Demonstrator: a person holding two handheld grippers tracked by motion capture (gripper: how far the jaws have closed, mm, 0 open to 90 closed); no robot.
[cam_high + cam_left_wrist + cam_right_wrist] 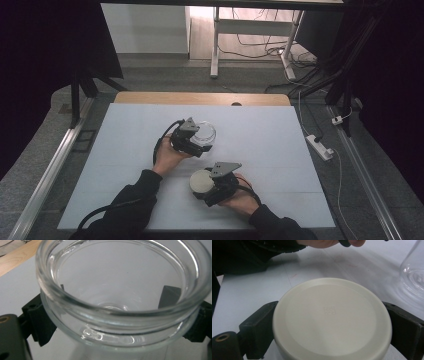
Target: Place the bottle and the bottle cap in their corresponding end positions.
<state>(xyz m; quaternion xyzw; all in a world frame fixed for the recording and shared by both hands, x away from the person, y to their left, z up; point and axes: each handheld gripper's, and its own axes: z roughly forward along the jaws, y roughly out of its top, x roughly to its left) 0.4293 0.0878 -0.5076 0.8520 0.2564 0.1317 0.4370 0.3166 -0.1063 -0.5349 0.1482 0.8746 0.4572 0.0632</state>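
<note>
So the left gripper (199,145) has its jaws clamped round the clear glass jar (206,132) mid-table; the right gripper (207,189) grips the cream lid (201,181). Lid sits nearer, just right of the jar, on the white table (280,150).

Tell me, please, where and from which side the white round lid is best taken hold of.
Grip the white round lid across its edge, one jaw on each opposite side, coming in level from the person's side. It is a flat disc with a broad smooth top, so only the rim offers purchase. The right hand-held gripper sits that way already, jaws flanking the rim.
</note>
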